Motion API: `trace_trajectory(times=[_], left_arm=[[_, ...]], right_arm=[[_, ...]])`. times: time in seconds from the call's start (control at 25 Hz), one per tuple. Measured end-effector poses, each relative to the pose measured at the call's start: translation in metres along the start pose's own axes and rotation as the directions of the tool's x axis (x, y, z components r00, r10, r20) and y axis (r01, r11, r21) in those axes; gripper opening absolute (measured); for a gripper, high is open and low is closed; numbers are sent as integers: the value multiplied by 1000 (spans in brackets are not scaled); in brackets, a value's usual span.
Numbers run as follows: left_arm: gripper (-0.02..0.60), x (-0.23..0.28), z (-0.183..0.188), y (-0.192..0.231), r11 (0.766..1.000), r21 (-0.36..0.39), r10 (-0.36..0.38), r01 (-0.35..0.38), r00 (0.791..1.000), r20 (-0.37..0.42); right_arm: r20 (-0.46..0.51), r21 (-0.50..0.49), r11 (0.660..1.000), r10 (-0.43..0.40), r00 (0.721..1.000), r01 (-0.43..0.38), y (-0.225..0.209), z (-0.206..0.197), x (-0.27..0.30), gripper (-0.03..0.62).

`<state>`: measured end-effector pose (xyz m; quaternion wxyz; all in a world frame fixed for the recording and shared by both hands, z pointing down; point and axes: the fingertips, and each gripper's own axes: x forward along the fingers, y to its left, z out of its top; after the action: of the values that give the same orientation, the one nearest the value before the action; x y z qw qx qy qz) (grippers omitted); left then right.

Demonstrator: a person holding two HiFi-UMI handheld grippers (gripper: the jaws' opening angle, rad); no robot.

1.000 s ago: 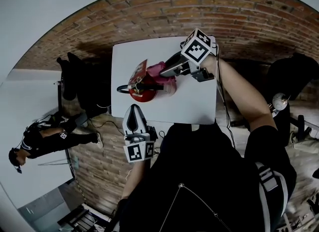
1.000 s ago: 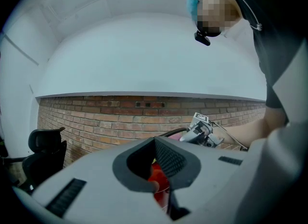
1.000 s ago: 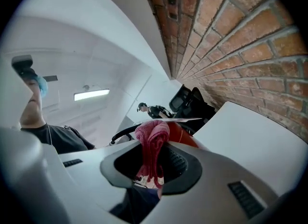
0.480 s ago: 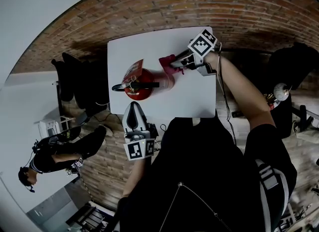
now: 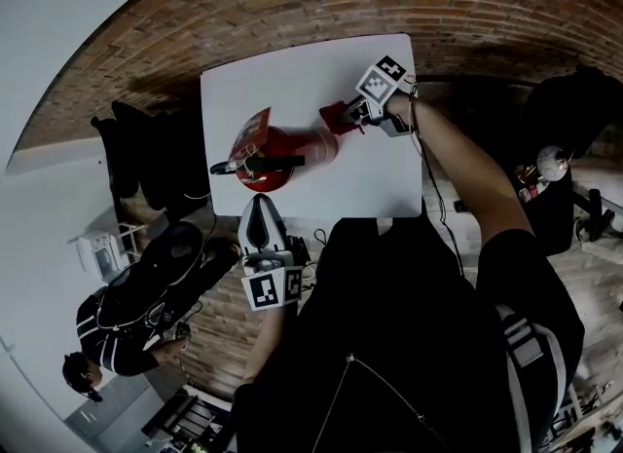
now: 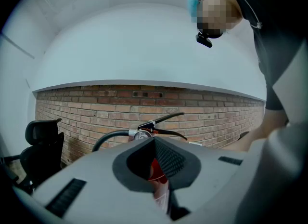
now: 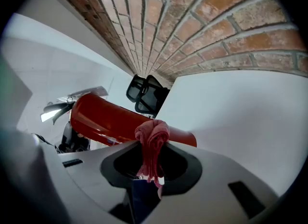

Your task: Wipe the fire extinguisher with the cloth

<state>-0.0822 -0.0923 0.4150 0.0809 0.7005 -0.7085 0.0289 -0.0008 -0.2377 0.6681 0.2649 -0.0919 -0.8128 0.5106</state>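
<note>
Fire extinguisher (image 5: 273, 154) stands upright mid white table (image 5: 292, 81). Your right gripper (image 5: 345, 116) is clamped on the red cloth (image 5: 334, 116), just beside the extinguisher's lower body (contact unclear). Your left gripper (image 5: 258, 202) sits near the extinguisher's other side, jaws together, nothing held.

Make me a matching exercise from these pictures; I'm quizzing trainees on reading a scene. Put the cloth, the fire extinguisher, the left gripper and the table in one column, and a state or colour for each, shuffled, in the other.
Column one
1. cloth
2. fire extinguisher
3. left gripper
4. table

Column two
A. white
B. shut, with nothing in it
C. red, standing on the table
D. pinched in the right gripper

Pairs: 1-D, 2-C, 3-B, 4-A
</note>
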Motion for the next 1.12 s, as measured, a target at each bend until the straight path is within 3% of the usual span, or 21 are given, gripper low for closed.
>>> trace_trajectory(times=[0.28,0.6,1.12], left_arm=[[11,1,-5,3,1000,12,-13,13,1000,0],[11,-2,-9,11,999,24,-39,39,999,0],[11,-14,-16,34,1000,24,5,-4,1000,-30]], right_arm=[[-85,44,997,-56,995,60,-42,-24,37,106],[-176,48,974,-210,962,221,-97,-48,62,106],[-222,53,950,-290,931,308,-134,-57,100,106]])
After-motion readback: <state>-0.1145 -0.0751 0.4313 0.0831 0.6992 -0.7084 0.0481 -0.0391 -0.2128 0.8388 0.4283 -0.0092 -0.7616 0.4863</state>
